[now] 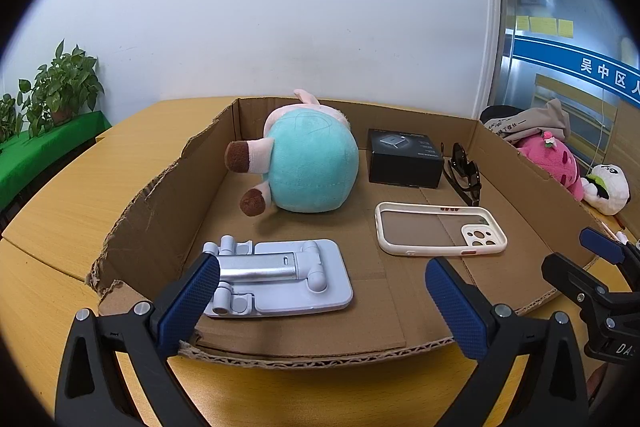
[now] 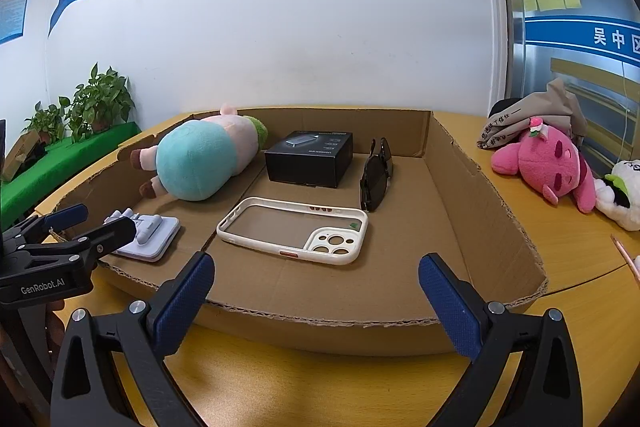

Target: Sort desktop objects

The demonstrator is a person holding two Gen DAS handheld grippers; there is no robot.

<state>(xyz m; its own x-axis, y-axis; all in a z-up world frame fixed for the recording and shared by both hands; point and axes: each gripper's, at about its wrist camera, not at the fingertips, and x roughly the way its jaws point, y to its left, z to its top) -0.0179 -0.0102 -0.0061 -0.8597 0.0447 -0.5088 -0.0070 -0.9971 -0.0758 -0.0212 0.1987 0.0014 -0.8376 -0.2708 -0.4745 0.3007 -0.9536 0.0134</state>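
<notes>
Pale folded phone stand (image 1: 280,277) (perhaps metal-armed) flat in cardboard tray (image 1: 168,203)

wall (image 1: 300,7): white | potted plants (image 1: 60,87): left | table (image 1: 60,207): wooden

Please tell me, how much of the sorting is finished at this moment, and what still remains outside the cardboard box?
Done: the cardboard box holds the teal plush, black box, sunglasses, phone case and phone stand. In hand: nothing; the left gripper and right gripper are open and empty. Possibly left: the pink plush and white plush lie on the table outside it.
</notes>
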